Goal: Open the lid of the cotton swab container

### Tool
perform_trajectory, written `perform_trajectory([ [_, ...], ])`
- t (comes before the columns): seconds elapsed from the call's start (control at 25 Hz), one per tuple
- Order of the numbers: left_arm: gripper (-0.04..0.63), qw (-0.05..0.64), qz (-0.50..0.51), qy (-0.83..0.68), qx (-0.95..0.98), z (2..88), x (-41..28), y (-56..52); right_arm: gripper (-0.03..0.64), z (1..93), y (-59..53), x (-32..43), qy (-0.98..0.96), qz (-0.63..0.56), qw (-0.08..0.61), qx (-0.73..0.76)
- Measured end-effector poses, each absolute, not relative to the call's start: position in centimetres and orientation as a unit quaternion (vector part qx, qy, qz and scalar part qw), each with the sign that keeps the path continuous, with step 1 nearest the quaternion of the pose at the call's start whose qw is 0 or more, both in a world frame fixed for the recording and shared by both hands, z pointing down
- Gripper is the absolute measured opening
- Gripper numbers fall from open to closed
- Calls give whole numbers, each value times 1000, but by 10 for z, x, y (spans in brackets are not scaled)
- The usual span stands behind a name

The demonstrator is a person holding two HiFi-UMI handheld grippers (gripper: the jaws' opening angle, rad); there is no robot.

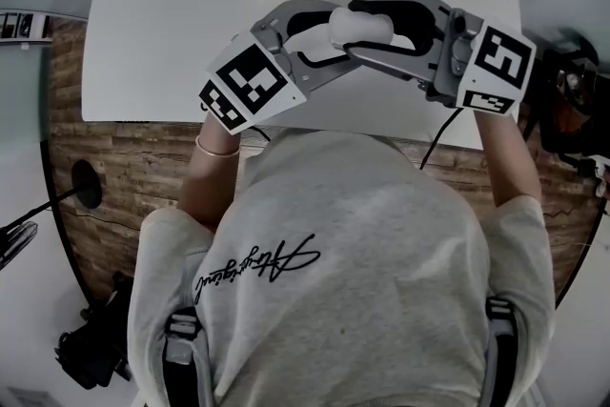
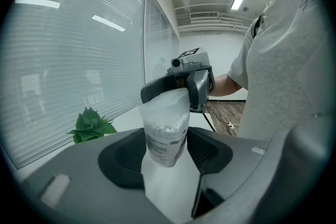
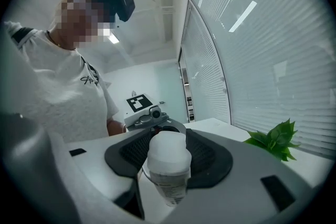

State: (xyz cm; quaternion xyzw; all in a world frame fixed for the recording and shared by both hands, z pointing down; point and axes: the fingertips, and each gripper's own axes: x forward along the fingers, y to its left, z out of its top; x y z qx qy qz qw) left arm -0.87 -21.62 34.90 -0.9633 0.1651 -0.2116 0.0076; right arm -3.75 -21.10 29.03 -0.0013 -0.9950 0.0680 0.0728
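The left tongs and the right tongs each clamp one end of the cotton swab container in midair above the table. Its white lid looks seated, so the opening is yet to be done.

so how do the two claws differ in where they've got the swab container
The left claw clamps the cotton swab container by its labelled see-through body; the right claw clamps its white domed lid. In the head view the left claw reaches in from the left, the right claw from the right, tips facing. Both are shut on the container, lid on.
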Motion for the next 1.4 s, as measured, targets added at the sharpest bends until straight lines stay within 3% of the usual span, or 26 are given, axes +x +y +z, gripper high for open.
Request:
perform_trajectory([
  [0.24,239,10,-214,161,-963,349,-8,-215,210,289,-213,-35,-994,95,57,-1],
  [0.76,239,-8,-213,164,-963,351,-9,-217,227,283,-216,-35,-997,25,65,32],
  [1.4,238,-13,-211,168,-963,355,-11,-215,178,274,-216,-36,-997,-3,60,40],
])
